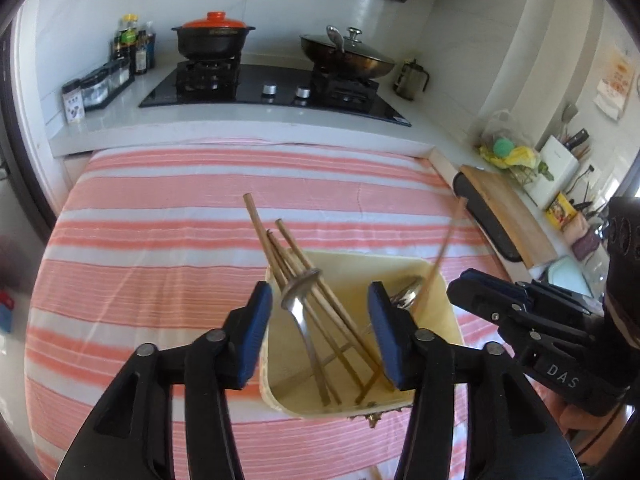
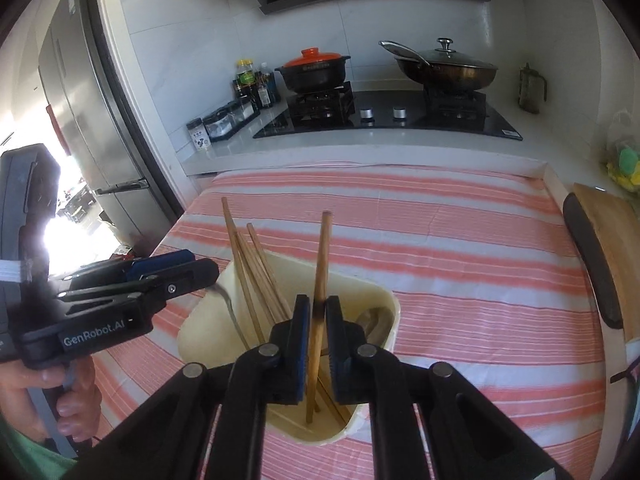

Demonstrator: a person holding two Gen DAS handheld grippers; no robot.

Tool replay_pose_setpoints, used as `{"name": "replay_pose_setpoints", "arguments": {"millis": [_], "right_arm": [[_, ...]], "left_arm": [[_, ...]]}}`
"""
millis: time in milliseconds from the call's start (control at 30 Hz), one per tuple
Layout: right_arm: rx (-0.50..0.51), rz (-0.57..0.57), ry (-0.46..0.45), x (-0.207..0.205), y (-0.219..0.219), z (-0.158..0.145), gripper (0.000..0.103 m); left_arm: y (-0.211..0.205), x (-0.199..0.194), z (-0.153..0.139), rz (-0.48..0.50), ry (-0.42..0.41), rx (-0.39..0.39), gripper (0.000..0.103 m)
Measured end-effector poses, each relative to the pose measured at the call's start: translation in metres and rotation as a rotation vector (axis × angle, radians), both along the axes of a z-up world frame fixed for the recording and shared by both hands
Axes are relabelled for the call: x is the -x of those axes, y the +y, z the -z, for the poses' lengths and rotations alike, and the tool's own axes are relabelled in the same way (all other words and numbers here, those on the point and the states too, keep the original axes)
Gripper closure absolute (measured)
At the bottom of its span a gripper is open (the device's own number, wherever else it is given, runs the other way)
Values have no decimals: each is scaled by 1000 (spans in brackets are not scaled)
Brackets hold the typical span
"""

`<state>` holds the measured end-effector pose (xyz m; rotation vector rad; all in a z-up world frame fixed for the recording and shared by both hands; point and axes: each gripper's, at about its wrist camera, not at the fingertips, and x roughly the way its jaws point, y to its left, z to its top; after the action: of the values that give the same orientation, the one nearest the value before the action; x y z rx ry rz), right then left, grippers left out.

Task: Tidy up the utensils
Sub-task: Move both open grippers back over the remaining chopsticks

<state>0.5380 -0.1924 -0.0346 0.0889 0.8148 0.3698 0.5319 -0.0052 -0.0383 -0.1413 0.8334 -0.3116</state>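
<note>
Where pads gape, chopstick (image 2: 320, 308) between tool (image 2: 318, 344).

chopstick (image 2: 320, 300) motion-blurred, spoon bowl (image 2: 376, 322) half hidden

Cream holder (image 1: 436, 280) on pink-and-white striped cloth (image 1: 160, 240). Tan wooden chopsticks (image 2: 256, 272), silver spoon (image 1: 300, 304) inside. Gripper pads (image 1: 260, 336) blue, arms black. Orange lid (image 1: 214, 22) on black pot (image 1: 212, 42). Black hob (image 2: 400, 120), pale grey counter (image 1: 240, 120).
</note>
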Motion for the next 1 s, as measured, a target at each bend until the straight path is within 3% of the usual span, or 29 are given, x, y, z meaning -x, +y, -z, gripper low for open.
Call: {"name": "replay_pose_setpoints", "arguments": {"millis": [100, 200, 233, 300, 433, 500, 700, 1000], "right_arm": [[-4, 7, -25, 20, -6, -6, 72], [22, -14, -33, 57, -15, -8, 71], [29, -20, -29, 73, -20, -6, 66], [72, -7, -24, 113, -28, 5, 58], [240, 50, -12, 194, -31, 44, 57], [277, 109, -2, 224, -32, 60, 57], [310, 206, -4, 268, -39, 79, 56], [326, 202, -64, 305, -40, 77, 56]], "left_arm": [[6, 32, -7, 26, -39, -28, 26], [15, 82, 4, 58, -23, -71, 18], [19, 102, 11, 66, -7, -81, 16], [24, 145, 30, 78, 28, -91, 14], [15, 212, 63, 42, 68, -105, 14], [6, 235, 72, 36, 69, -88, 14], [-20, 267, 85, 16, 70, -47, 14], [-30, 296, 92, -12, 63, -71, 14]]}}
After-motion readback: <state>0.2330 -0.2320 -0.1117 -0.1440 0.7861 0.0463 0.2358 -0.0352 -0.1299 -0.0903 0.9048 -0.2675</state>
